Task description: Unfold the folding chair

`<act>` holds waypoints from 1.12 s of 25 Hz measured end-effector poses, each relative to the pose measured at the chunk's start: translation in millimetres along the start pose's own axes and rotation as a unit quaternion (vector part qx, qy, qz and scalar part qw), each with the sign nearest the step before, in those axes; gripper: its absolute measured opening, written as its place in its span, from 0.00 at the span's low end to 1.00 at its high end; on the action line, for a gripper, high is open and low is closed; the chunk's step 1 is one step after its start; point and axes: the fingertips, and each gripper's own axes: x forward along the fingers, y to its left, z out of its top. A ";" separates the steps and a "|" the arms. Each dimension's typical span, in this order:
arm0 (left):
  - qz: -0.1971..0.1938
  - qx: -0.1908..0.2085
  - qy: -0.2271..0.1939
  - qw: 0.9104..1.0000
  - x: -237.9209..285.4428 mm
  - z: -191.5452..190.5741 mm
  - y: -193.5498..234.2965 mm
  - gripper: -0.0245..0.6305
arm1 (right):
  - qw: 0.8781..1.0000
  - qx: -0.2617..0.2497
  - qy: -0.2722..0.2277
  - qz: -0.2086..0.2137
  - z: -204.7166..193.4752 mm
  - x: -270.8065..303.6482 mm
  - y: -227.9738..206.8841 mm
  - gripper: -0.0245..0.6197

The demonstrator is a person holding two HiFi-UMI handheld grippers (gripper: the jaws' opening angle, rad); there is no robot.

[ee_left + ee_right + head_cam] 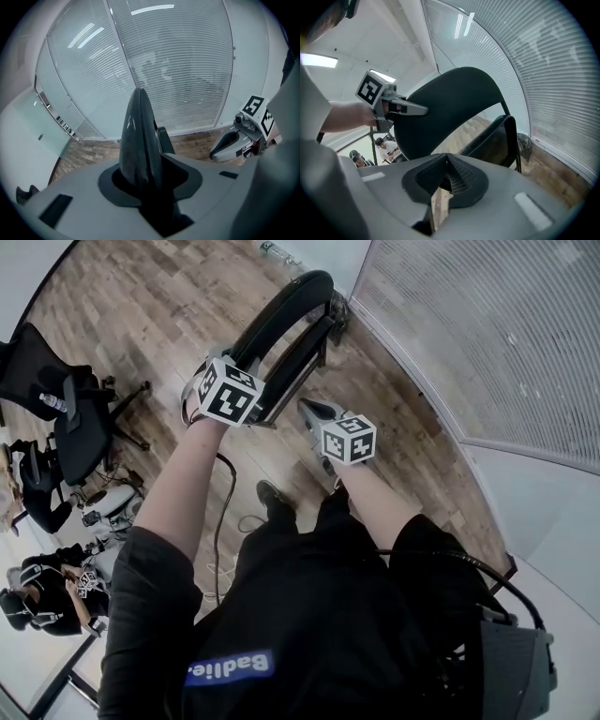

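Two claws sit mid-frame: the left gripper [240, 372] pinches the chair [286, 310] by its curved back rim; the right gripper [449, 176] is pressed together, empty. The chair, upper middle beside the blinds [487, 334], is probably stiff, fairly light and smooth: hold the rim, push the seat. It is black, glossy, still folded.

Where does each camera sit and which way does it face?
Head view: on head, steeply down at chair; arms, torso show.
Left gripper view: on left claw, along jaws clamped on chair back, toward blinds.
Right gripper view: on right claw, shut, facing chair; left forearm shows.
Shared: each gripper view shows the other claw.
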 end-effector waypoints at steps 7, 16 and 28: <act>-0.001 0.000 -0.002 1.000 0.2 -1.7 3.7 0.21 | 0.999 0.044 0.006 -0.012 -8.8 26.5 -21.2 0.05; 0.001 -0.001 -0.004 1.000 0.3 -4.1 3.4 0.21 | 0.994 0.107 0.002 -0.029 -14.7 51.8 -49.4 0.10; 0.003 -0.001 -0.005 1.000 1.7 -3.8 0.7 0.21 | 0.983 0.178 0.004 -0.053 -12.2 82.8 -80.6 0.24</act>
